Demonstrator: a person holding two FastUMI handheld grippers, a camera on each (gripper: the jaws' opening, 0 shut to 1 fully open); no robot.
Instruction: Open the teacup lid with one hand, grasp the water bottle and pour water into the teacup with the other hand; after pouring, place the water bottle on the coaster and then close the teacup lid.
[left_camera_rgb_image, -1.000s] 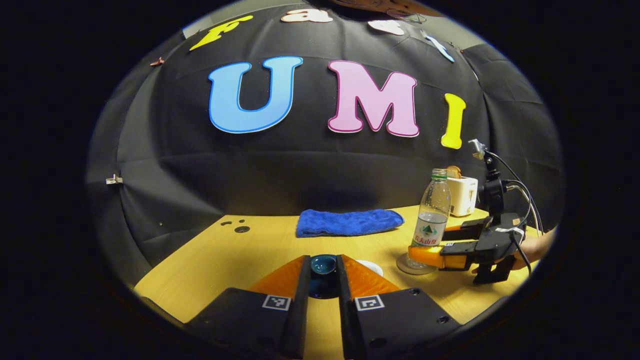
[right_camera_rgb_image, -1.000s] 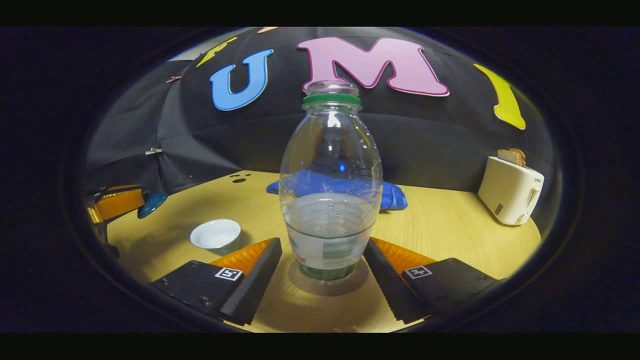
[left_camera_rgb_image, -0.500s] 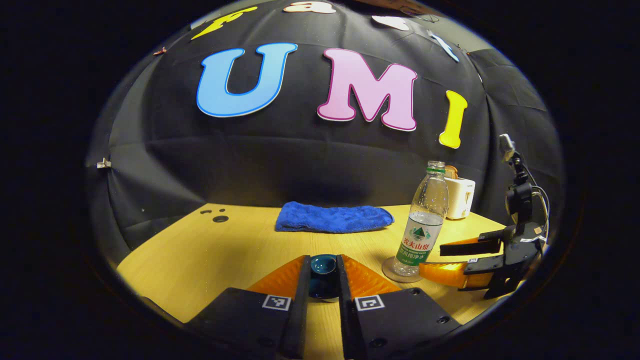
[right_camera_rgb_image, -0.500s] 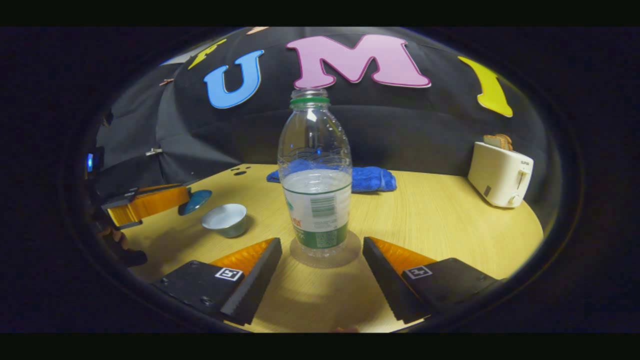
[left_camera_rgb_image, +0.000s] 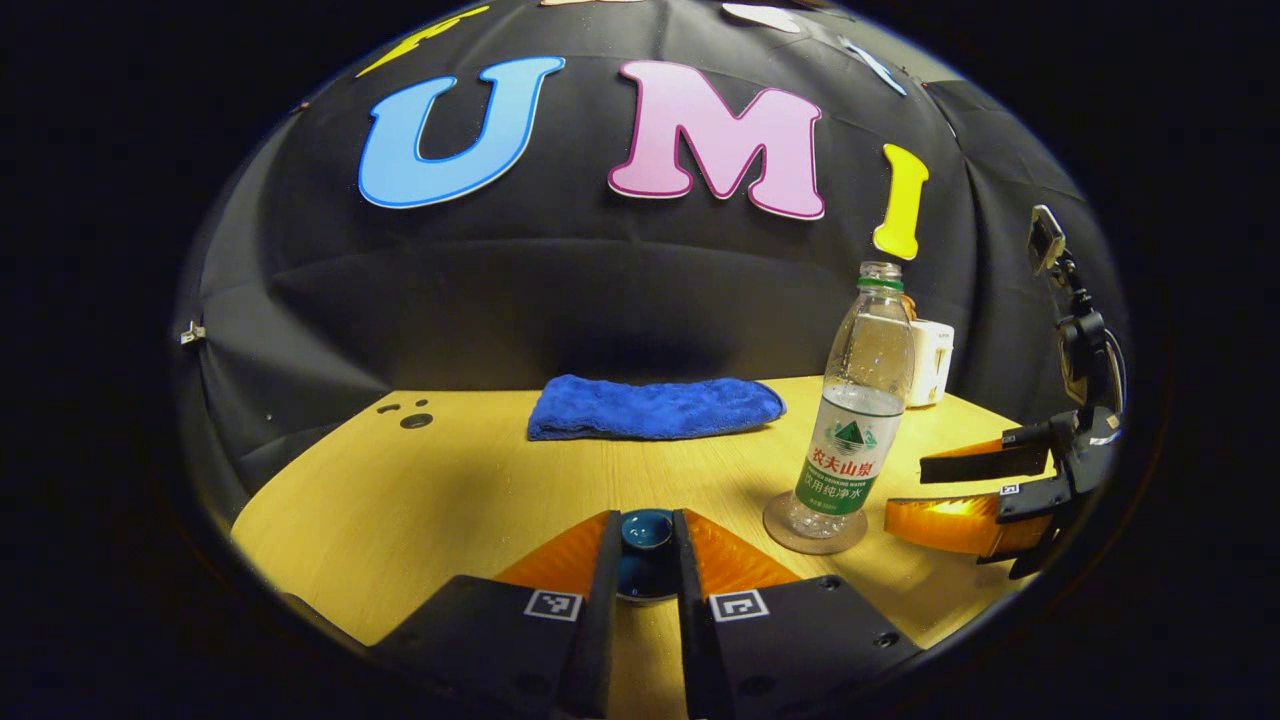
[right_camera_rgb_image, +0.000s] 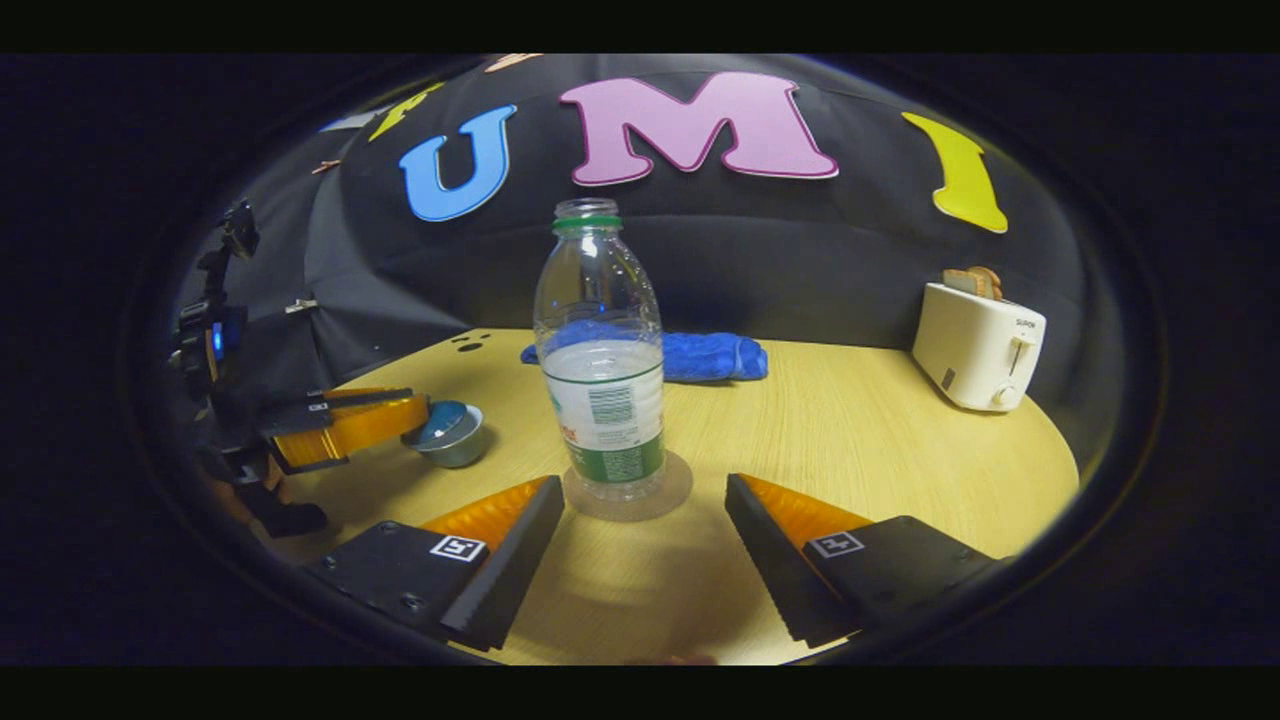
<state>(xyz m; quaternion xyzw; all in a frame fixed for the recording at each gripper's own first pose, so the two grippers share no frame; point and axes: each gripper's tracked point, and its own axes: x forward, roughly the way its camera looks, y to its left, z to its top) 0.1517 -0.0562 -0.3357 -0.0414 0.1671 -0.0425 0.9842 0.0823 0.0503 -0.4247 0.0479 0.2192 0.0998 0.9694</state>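
A clear water bottle (right_camera_rgb_image: 603, 400) with its cap off stands upright on a round coaster (right_camera_rgb_image: 680, 487). My right gripper (right_camera_rgb_image: 643, 488) is open just short of the bottle, touching nothing. In the left gripper view the bottle (left_camera_rgb_image: 855, 440) and coaster (left_camera_rgb_image: 840, 540) are at the right, with the right gripper (left_camera_rgb_image: 908, 492) open beside them. My left gripper (left_camera_rgb_image: 646, 520) is shut on the blue teacup lid (left_camera_rgb_image: 646, 570). In the right gripper view the left gripper (right_camera_rgb_image: 420, 405) holds the lid (right_camera_rgb_image: 445, 420) down on the pale teacup (right_camera_rgb_image: 458, 452) at the left.
A folded blue towel (right_camera_rgb_image: 705, 355) lies at the back of the wooden table (right_camera_rgb_image: 880, 450). A white toaster (right_camera_rgb_image: 975, 345) with bread in it stands at the back right. A hand (right_camera_rgb_image: 240, 495) holds the left gripper at the table's left edge.
My right gripper has backed away from the bottle, which stays on the coaster. My left gripper has carried the lid to the right and down onto the teacup.
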